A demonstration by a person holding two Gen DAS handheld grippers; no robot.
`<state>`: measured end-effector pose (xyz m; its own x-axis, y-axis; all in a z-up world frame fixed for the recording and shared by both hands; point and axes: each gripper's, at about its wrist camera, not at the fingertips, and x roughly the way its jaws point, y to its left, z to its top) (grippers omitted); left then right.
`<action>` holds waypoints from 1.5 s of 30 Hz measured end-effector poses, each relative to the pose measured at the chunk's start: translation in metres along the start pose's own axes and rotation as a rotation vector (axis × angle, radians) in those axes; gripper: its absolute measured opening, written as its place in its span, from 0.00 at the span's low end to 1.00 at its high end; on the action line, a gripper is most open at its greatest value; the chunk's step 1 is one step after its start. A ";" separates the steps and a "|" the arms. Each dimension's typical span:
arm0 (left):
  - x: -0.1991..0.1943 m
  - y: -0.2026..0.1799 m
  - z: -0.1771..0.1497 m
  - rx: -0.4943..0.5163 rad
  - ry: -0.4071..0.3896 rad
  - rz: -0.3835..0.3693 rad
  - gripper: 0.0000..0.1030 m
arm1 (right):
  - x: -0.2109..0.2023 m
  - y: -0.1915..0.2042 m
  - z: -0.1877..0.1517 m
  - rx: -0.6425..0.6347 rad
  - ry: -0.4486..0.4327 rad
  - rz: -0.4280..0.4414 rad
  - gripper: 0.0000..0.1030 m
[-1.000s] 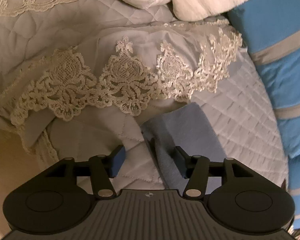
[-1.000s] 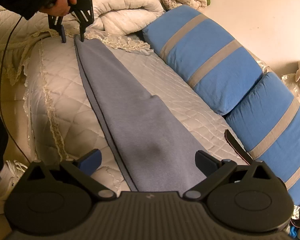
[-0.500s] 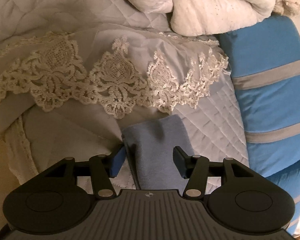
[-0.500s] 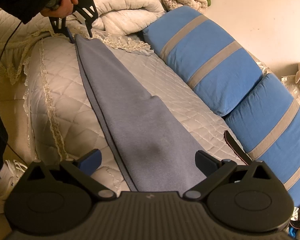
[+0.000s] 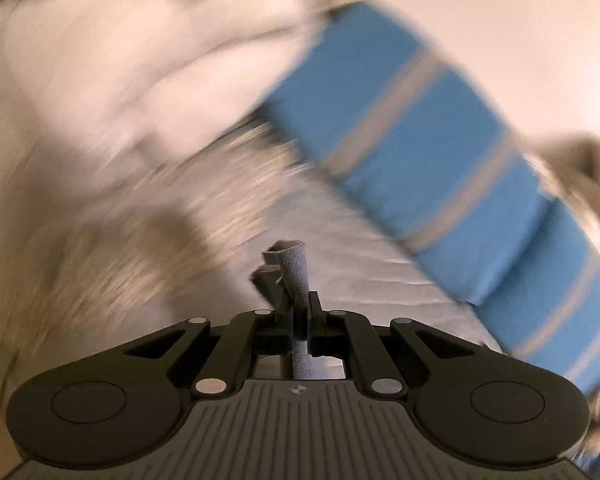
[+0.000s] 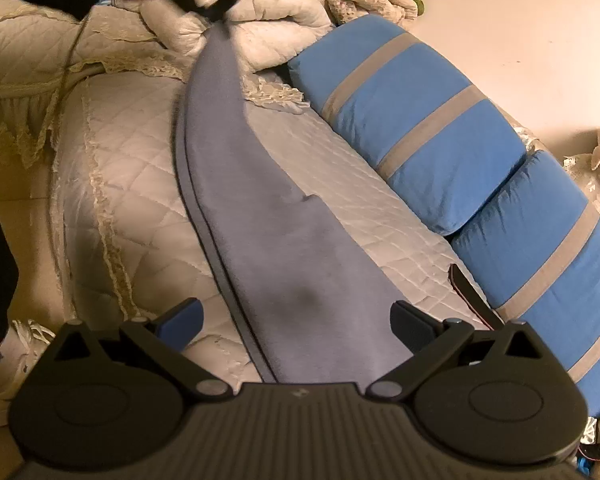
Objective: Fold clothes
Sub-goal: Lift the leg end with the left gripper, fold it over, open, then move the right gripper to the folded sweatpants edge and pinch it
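Right wrist view: our left claw has just pinched shut on the far end of the soft blue cloth on the bed. Our right claw hangs open above its near end, where we should grab next.

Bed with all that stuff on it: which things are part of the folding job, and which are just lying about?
Part of the job:
- grey-blue garment, far end lifted
- left gripper, shut on that end
- right gripper, open over the near end

Just lying about:
- blue striped cushions
- white duvet
- quilted bedspread
- white shoe
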<state>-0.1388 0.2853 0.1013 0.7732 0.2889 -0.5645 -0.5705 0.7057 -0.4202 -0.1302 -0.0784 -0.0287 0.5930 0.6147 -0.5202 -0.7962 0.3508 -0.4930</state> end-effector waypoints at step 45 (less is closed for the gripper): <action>0.016 -0.151 -0.096 0.607 0.112 -0.138 0.55 | 0.056 -0.028 0.005 -0.285 -0.036 -0.043 0.83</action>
<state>-0.0666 0.1218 0.0873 0.7759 0.1227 -0.6188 -0.1835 0.9824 -0.0352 -0.0756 -0.0505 -0.0404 0.6166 0.6303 -0.4717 -0.7012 0.1673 -0.6930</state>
